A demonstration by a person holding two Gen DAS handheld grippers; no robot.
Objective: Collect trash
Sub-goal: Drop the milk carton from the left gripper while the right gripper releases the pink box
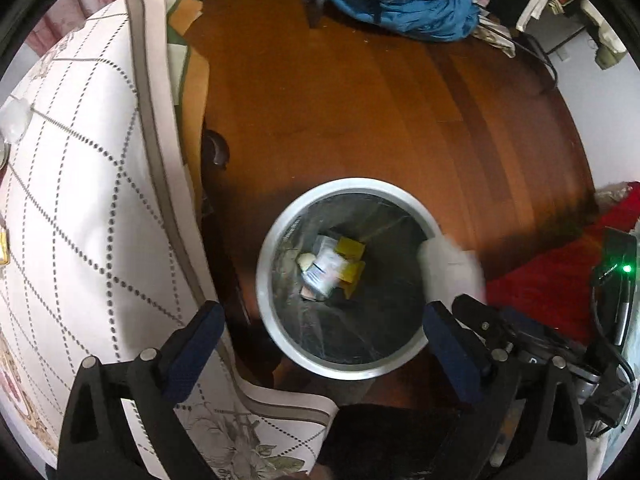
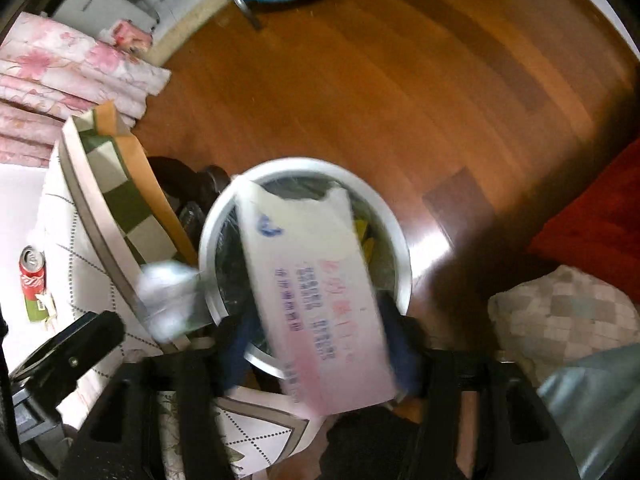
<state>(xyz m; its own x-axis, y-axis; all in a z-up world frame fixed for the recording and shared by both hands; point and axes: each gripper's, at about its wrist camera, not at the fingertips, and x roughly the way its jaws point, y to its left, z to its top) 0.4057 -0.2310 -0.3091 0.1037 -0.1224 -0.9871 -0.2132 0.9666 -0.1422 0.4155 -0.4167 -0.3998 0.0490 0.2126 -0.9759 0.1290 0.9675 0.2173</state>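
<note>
A round bin with a white rim [image 1: 352, 183] [image 2: 403, 256] stands on the wood floor beside the table. Yellow wrappers and a white-and-blue packet [image 1: 326, 266] lie in its bottom. My left gripper [image 1: 324, 330] hangs above the bin, open, with nothing between its fingers. A long white box with pink and blue print [image 2: 308, 272] slants over the bin mouth between the fingers of my right gripper [image 2: 318, 348]. Those jaws stand wide and a gap shows beside the box. The box's blurred white end [image 1: 448, 268] shows at the bin's right rim. A blurred white crumpled wad [image 2: 168, 300] is by the bin's left rim.
A table under a white dotted cloth [image 1: 80, 200] borders the bin on the left; a red can [image 2: 32, 276] stands on it. Blue clothing [image 1: 400, 4] lies across the floor at the back. Red fabric [image 1: 552, 280] and a checked cushion [image 2: 560, 312] sit to the right.
</note>
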